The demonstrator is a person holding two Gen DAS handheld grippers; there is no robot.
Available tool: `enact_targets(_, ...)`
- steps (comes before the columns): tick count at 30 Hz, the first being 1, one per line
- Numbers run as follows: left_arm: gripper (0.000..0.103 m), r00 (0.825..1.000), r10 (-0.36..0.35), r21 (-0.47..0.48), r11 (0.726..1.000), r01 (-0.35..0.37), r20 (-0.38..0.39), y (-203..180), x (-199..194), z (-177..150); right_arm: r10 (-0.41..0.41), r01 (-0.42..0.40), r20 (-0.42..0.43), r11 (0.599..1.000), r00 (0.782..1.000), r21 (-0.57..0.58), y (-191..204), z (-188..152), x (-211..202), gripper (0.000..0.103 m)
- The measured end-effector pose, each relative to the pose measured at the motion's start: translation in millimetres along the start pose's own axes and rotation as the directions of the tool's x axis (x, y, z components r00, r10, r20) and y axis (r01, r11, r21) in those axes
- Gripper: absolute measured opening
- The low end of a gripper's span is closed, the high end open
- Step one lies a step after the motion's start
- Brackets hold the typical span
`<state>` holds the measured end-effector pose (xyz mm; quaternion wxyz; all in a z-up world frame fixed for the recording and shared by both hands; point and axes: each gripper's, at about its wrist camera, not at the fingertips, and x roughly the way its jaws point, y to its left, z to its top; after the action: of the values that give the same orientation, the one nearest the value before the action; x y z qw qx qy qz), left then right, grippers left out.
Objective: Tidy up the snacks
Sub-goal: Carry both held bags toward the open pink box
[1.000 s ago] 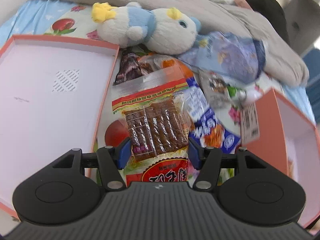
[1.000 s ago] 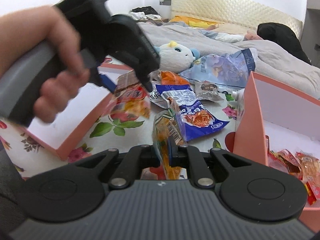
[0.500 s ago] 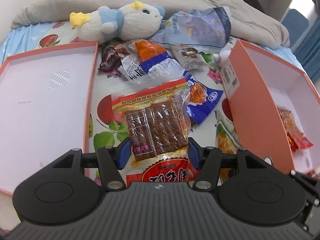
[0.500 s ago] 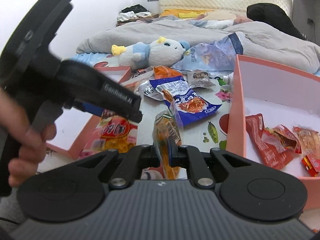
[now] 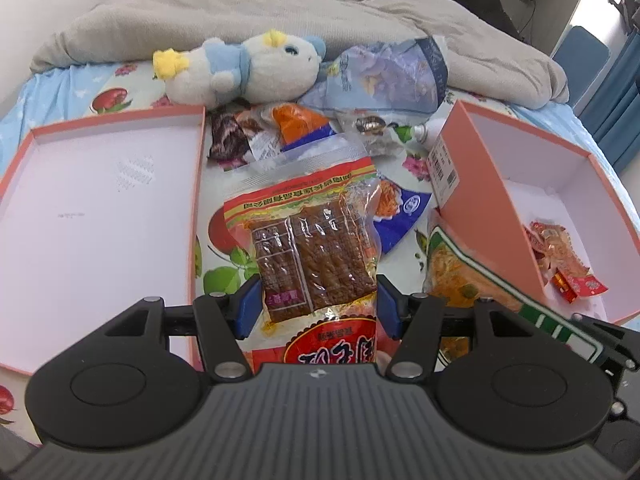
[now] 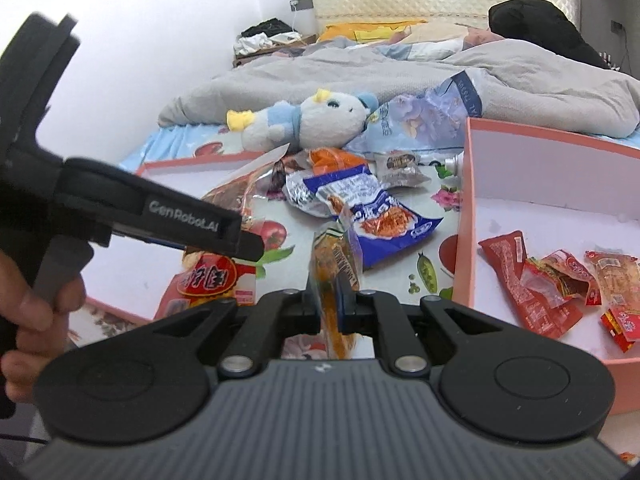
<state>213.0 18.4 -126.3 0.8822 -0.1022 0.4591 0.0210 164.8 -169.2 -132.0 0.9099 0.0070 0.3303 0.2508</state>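
So both hands are loaded right now. Left claw (image 5: 318,306) is clamped across the sides of the big red packet of brown dried-tofu strips (image 5: 316,256), which hangs in the air above the flowered bed sheet (image 5: 224,276), between the shallow pink lid (image 5: 195,184) on the left and the deep pink box (image 5: 492,196) on the right. Right claw (image 6: 329,304) is pinched nearly closed on the edge of a thin orange snack packet (image 6: 334,268), just beside the box wall.

My guess is both are headed for the deep box, where a few red packets (image 6: 532,284) already lie. I'd bring the right one in first since it's closest, lift clear of the wall before letting go, and keep the two claws from bumping.

Hard to tell: the orange packet shows edge-on, so its label is unreadable, and the box's near corner is cut off. Loose snacks near the plush toy (image 5: 244,72) overlap each other.
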Motion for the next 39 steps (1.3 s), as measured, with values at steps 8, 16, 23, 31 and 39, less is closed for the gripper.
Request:
enact_targets(8, 0.064, 0.999, -0.014, 0.014, 1.000, 0.013, 0.050, -14.2, -28.3, 22.5, 0.014, -0.016, 0.074, 1.000, 0.997, 0.027, -8.5, 28.5, -23.9, 0.010)
enact_targets(16, 0.064, 0.990, -0.062, 0.042, 0.997, 0.057, 0.123, -40.6, -48.4, 47.8, -0.038, 0.031, 0.150, 0.998, 0.988, 0.054, -31.7, 55.7, -40.8, 0.011)
enact_targets(23, 0.064, 0.980, -0.112, 0.066, 0.993, 0.103, 0.162, -64.3, -62.0, 58.8, -0.085, 0.073, 0.217, 0.995, 0.972, 0.065, -54.4, 74.3, -61.8, 0.011)
enact_targets(31, 0.064, 0.967, -0.172, 0.119, 0.981, 0.152, 0.185, -103.2, -68.0, 70.4, -0.146, 0.130, 0.256, 0.989, 0.956, 0.076, -80.8, 85.6, -83.3, 0.011)
enact_targets(39, 0.064, 0.961, -0.233, 0.164, 0.964, 0.208, 0.148, -150.5, -44.8, 77.9, -0.210, 0.188, 0.223, 0.975, 0.952, 0.115, -120.3, 80.6, -86.9, 0.011)
